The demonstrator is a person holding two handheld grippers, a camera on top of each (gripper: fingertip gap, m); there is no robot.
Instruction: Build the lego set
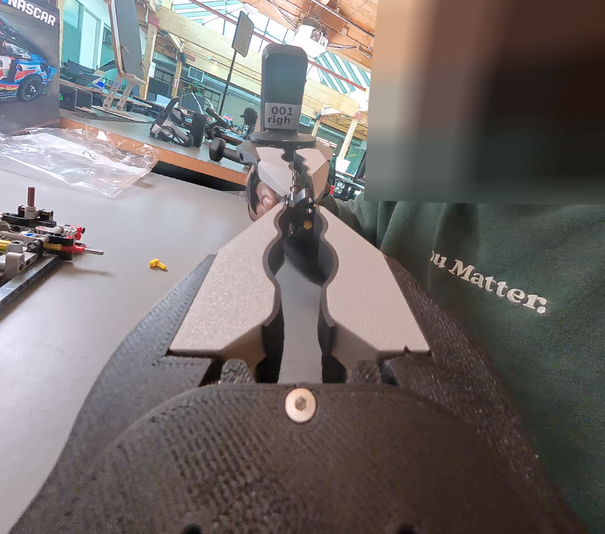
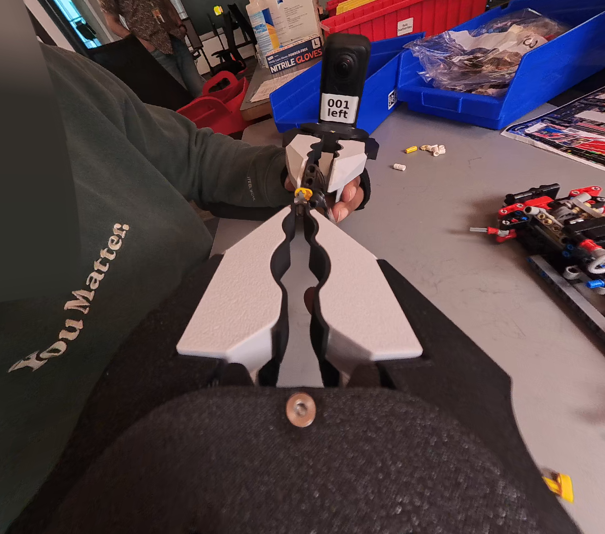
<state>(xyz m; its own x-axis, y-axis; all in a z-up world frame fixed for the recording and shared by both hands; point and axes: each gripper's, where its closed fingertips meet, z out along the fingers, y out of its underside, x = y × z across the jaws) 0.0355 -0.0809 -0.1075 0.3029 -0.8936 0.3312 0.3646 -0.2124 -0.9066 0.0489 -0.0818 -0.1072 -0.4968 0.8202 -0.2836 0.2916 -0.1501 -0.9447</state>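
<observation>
The 2 grippers meet tip to tip above the smooth grey table (image 2: 442, 305). The left gripper (image 2: 316, 188) has its rough pale fingers nearly shut on a thin black lego beam (image 2: 311, 173) with round holes. The right gripper (image 2: 300, 210) is pinched almost closed on a small grey pin (image 2: 299, 200) with a round yellow piece (image 2: 302, 192) at its end, touching the beam. The bumpy half-built lego car (image 2: 563, 224) lies on the table to the side. A tiny yellow peg (image 1: 157, 263) lies near it. A crinkly clear bag (image 1: 75, 158) lies farther back.
</observation>
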